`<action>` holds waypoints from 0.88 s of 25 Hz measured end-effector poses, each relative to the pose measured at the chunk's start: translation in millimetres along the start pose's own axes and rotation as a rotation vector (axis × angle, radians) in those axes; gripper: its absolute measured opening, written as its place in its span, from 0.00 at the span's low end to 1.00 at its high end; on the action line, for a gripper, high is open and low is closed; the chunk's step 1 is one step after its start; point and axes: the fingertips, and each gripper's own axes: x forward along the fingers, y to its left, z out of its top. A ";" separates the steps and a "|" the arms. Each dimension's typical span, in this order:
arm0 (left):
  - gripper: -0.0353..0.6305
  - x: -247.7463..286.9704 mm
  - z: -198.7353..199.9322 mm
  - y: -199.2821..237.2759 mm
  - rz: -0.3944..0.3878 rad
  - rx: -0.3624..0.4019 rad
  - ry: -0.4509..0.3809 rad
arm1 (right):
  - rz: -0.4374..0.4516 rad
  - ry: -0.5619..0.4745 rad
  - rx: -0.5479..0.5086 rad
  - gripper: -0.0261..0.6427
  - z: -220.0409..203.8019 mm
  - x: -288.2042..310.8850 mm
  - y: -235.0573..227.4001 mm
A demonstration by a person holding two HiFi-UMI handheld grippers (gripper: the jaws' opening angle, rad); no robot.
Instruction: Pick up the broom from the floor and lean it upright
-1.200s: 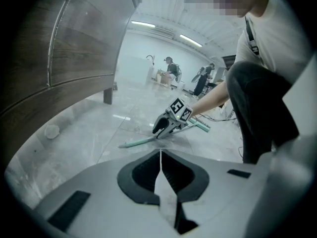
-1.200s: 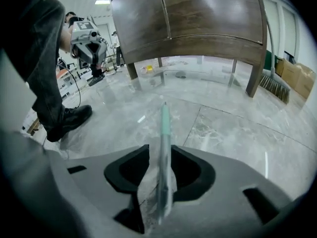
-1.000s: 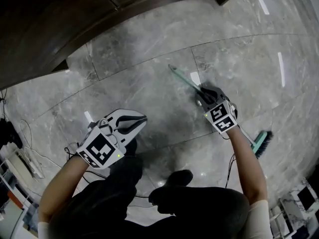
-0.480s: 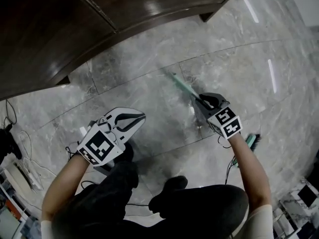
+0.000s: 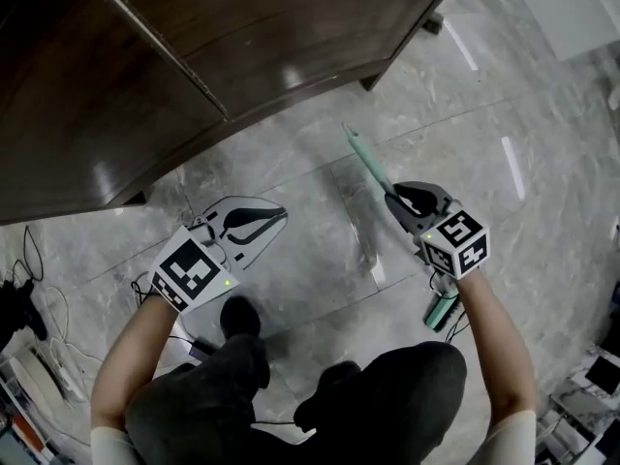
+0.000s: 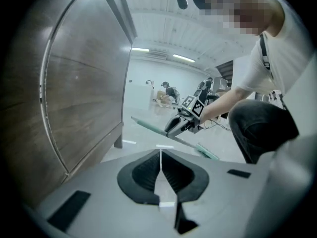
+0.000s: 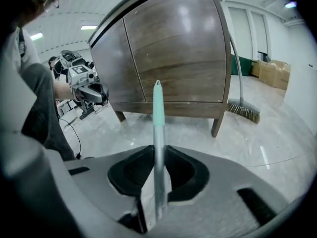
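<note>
Broom (image 5: 369,170) lifted, tip nearer cabinet (image 5: 242,37); right gripper (image 5: 401,200) fingers clamped on it (left gripper (image 5: 258,223) fingers together, empty); leaning remains.

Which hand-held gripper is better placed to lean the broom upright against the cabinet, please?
Right, I'd judge: the right hand-held gripper is clamped on the broom, handle pointing toward the cabinet. The left hand-held gripper is shut, empty, apart from it.

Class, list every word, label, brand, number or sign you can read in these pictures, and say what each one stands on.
None can be read: no words or numbers show.
White cube on the left gripper and white cube on the right gripper: black square patterns, no letters.
Brown cardboard boxes: any print too small to read.
</note>
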 end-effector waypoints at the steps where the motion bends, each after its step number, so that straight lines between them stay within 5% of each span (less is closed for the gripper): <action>1: 0.07 1.5 10.4 0.5 -0.006 0.003 -0.013 | -0.004 -0.012 0.005 0.15 10.7 -7.3 -1.8; 7: 0.07 -4.7 62.5 -6.5 -0.033 0.064 -0.046 | -0.026 -0.097 0.022 0.16 73.5 -48.2 1.5; 22: 0.07 -41.1 180.0 -3.0 0.030 0.037 -0.137 | -0.029 -0.247 0.096 0.16 189.7 -95.2 -13.1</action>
